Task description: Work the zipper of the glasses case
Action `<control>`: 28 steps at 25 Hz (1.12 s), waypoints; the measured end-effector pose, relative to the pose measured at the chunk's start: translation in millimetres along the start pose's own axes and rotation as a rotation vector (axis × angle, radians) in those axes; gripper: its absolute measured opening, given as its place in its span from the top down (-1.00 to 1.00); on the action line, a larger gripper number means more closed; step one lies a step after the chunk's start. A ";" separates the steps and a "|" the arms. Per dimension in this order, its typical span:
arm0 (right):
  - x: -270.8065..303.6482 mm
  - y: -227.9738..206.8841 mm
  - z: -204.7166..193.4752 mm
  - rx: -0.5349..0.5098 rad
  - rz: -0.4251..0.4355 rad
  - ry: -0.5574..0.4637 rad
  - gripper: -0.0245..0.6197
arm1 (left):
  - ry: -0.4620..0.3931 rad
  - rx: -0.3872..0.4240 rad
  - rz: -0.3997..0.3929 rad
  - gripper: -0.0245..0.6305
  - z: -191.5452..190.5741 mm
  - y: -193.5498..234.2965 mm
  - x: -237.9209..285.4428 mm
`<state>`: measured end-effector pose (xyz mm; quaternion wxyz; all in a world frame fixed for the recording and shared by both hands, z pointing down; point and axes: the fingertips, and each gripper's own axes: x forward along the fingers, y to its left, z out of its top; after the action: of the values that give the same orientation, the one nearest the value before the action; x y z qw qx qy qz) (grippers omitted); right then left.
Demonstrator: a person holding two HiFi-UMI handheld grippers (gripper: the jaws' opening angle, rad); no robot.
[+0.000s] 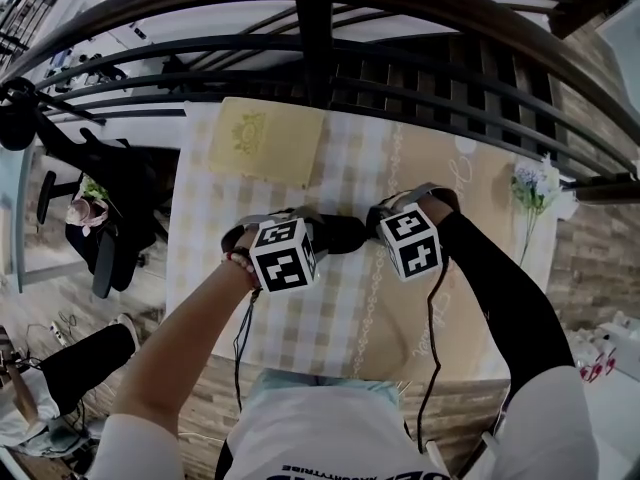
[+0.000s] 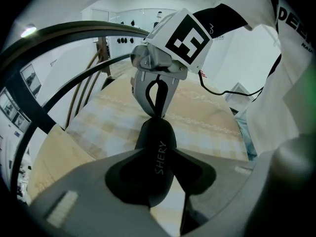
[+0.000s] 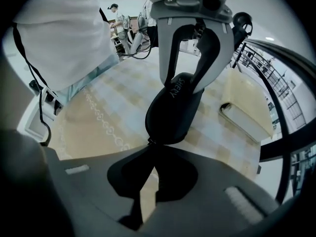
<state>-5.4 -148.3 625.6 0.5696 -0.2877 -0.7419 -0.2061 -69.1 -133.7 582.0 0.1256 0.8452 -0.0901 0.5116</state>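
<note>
Clamps glasses case (image 2: 156, 132) in left gripper (image 2: 158, 154), pinches zipper pull (image 3: 150, 141) in shut right gripper (image 3: 151, 145) — likely calls next for steady drag along the case.

One glasses case (image 1: 345, 233), two grippers (image 1: 312, 236) (image 1: 375, 226)

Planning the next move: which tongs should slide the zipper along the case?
Right. The right tongs are shut at the end of the case, apparently on the pull; the left tongs clamp its body, steadying it.
</note>
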 end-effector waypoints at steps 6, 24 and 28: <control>1.2 3.2 2.9 0.133 -0.020 -0.015 0.84 | -0.002 0.006 0.006 0.50 -0.2 -0.3 0.6; -8.7 10.3 0.2 1.051 -0.117 -0.233 0.84 | -0.007 -0.004 0.045 0.50 1.5 -2.0 0.6; -13.1 13.1 2.0 1.265 -0.218 -0.440 0.84 | -0.024 -0.002 0.048 0.50 1.2 -2.3 -0.1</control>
<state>4.2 -139.8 612.1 0.4399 0.1422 -0.8431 0.2747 -67.5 -131.9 581.1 0.1132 0.8488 -0.1125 0.5040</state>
